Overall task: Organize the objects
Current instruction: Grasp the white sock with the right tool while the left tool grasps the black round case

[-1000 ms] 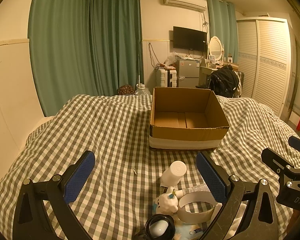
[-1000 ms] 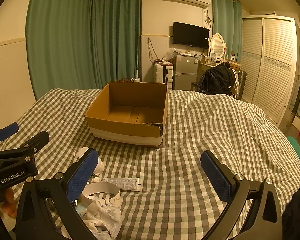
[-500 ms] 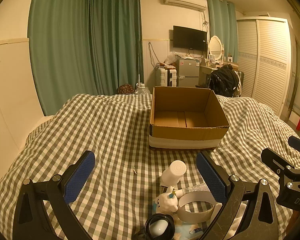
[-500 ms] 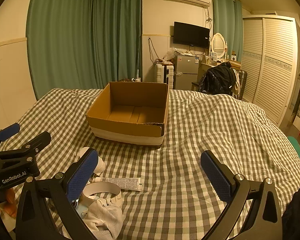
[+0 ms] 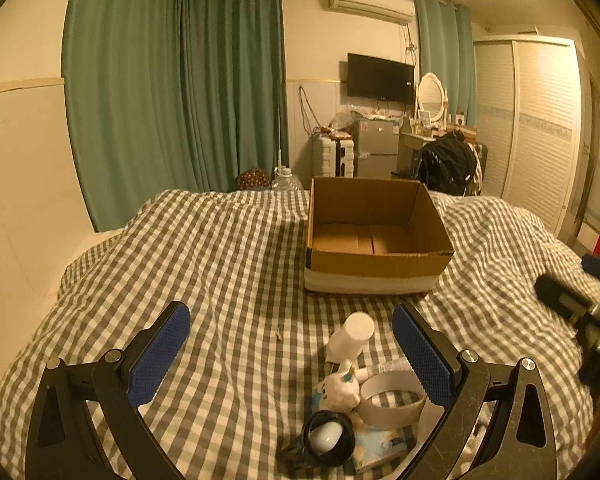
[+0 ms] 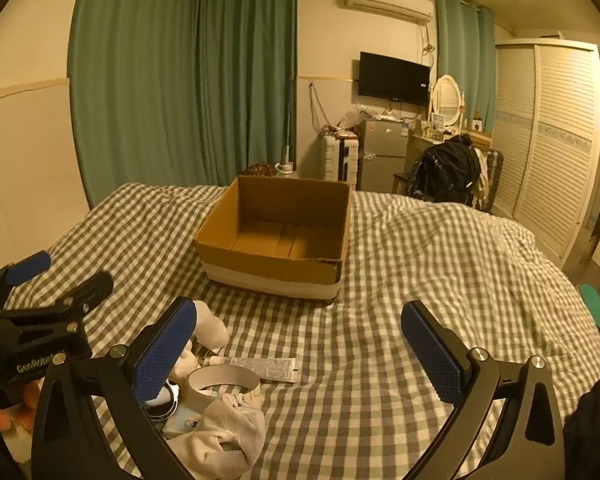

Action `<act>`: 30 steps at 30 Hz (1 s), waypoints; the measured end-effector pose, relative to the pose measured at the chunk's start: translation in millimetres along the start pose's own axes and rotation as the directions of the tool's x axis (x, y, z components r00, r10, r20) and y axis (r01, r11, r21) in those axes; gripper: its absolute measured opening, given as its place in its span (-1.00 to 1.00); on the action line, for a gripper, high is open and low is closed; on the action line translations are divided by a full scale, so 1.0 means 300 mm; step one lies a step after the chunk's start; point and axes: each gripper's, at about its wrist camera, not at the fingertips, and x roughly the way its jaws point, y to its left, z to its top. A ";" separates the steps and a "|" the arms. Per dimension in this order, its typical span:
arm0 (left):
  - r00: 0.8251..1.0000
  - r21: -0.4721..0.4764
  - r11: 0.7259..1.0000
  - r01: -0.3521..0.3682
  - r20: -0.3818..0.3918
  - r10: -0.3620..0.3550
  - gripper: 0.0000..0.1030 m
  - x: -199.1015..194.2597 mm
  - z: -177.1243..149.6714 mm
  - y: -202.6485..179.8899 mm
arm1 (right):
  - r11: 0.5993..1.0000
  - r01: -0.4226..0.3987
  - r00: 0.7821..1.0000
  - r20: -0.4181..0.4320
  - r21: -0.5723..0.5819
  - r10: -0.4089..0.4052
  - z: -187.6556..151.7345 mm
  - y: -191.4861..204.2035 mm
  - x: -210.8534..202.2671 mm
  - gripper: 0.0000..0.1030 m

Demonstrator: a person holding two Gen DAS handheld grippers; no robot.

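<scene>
An open, empty cardboard box [image 5: 380,258] [image 6: 276,258] stands on the checked bed. A small pile lies in front of it: a white bottle [image 5: 350,338] [image 6: 210,326] on its side, a tube [image 6: 256,368], a white tape ring [image 5: 392,398] [image 6: 224,380], a small white plush toy [image 5: 340,390], a black round case [image 5: 326,438] and a white cloth [image 6: 220,436]. My left gripper [image 5: 290,344] is open and empty, hovering just behind the pile. My right gripper [image 6: 296,338] is open and empty, to the right of the pile.
The checked bedspread [image 6: 440,280] stretches to the right of the box. Green curtains [image 5: 172,92], a fridge [image 6: 384,152], a chair with a dark bag [image 6: 446,172] and a wardrobe [image 6: 552,152] stand beyond the bed.
Both grippers have shifted only slightly; the right gripper has edged a little in the left wrist view. Nothing was picked up or let go.
</scene>
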 end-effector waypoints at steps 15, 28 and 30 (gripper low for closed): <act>0.962 0.075 0.997 0.003 -0.272 0.018 1.00 0.160 -0.222 0.001 | 0.994 -0.104 0.971 -0.214 0.040 0.110 -0.138 0.017 0.078 0.99; 0.905 0.104 0.985 0.137 -0.418 -0.081 0.99 0.260 -0.331 -0.053 | 0.979 -0.196 0.907 -0.370 0.055 0.202 -0.281 0.054 0.221 0.11; 0.899 0.105 0.983 0.153 -0.428 -0.094 0.95 0.266 -0.335 -0.061 | 0.974 -0.215 0.904 -0.364 0.071 0.226 -0.285 0.048 0.224 -0.05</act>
